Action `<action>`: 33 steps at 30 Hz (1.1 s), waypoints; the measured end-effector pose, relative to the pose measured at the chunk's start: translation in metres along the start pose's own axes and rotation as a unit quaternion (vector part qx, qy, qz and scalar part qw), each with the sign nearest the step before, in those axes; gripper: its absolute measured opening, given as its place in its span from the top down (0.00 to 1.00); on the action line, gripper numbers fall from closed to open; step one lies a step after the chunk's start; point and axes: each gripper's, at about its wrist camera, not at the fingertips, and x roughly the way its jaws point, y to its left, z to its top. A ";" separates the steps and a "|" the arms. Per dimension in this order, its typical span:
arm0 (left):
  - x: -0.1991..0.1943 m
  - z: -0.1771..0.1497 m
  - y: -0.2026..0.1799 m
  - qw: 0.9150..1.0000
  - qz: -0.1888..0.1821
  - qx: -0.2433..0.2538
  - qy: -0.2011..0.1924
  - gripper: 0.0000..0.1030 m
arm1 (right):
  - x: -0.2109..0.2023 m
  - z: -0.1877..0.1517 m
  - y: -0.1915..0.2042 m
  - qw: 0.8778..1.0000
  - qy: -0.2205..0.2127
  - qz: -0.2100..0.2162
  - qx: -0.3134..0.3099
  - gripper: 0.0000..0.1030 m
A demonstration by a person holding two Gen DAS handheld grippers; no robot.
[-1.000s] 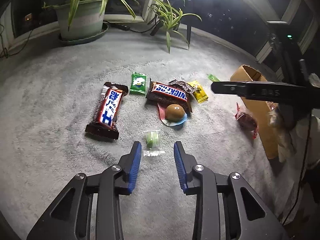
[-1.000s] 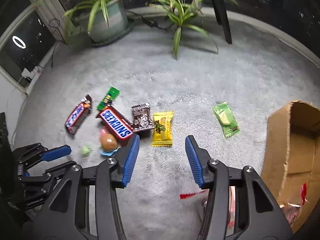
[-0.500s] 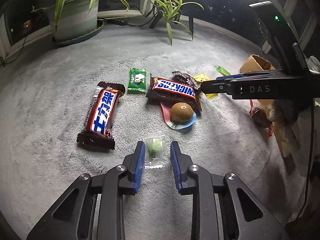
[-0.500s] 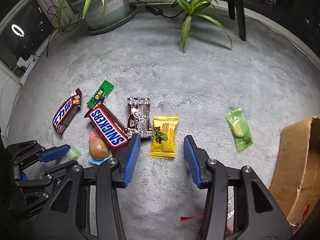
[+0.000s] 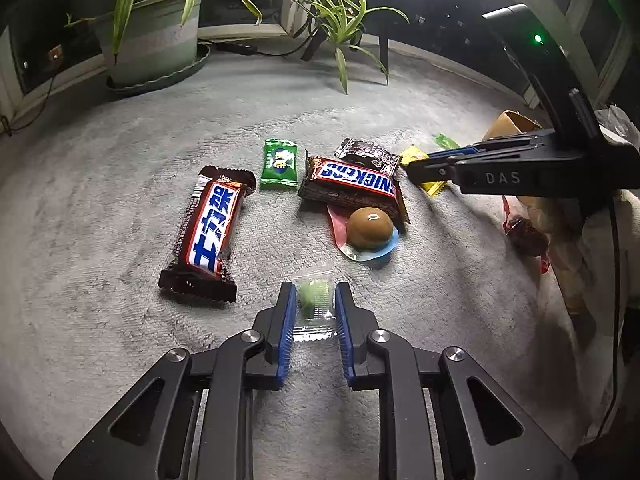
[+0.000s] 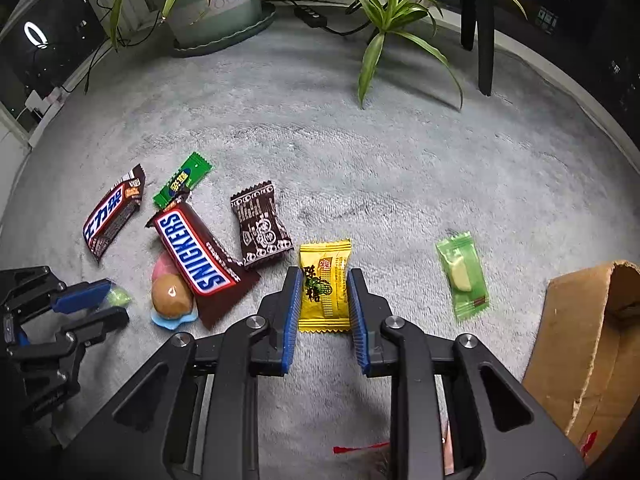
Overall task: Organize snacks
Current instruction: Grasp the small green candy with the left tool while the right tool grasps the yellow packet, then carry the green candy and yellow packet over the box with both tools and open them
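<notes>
Two handheld grippers work over a grey carpet (image 6: 360, 152) strewn w/ snacks, none visibly sorted yet apart from a few wrappers seen in the cardboard box (image 6: 576, 344) at far right.

Left to right: the left gripper (image 5: 316, 300) points down at a small clear-wrapped green candy (image 5: 314, 298); its jaws are narrow and closing, candy between the pads, which look to touch the wrapper edges. It lies on the carpet, not lifted. Beyond it lie a brown bar w/ Chinese lettering (image 5: 210, 232), a green sachet (image 5: 279, 164), a Snickers bar (image 5: 352, 186) partly over a round brown sweet on a pink-and-blue wrapper (image 5: 368, 228), and a dark brown patterned packet (image 6: 262, 228).

Right of those, the right gripper (image 6: 324, 292) is clamped narrow on a yellow candy packet (image 6: 326, 284), pads against both long sides, packet flat on the carpet. A pale green packet (image 6: 462, 280) lies between it and the box.

Judgement: early stage. Two pieces gripped or nearly so; about six more loose, all to be carried to the box.
</notes>
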 end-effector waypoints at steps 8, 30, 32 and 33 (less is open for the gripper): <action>-0.003 -0.001 -0.001 1.000 -0.005 -0.004 -0.002 0.84 | -0.008 -0.011 -0.003 1.000 -0.007 0.010 0.015 0.78; -0.048 0.026 -0.039 0.997 -0.055 -0.001 -0.055 0.84 | -0.118 -0.037 -0.040 0.992 -0.104 0.033 0.060 0.78; -0.051 0.031 -0.050 0.996 -0.065 0.005 -0.061 0.84 | -0.129 -0.043 -0.050 0.991 -0.112 0.026 0.066 0.78; -0.053 0.033 -0.057 0.995 -0.070 0.009 -0.064 0.84 | -0.137 -0.047 -0.054 0.991 -0.116 0.020 0.068 0.78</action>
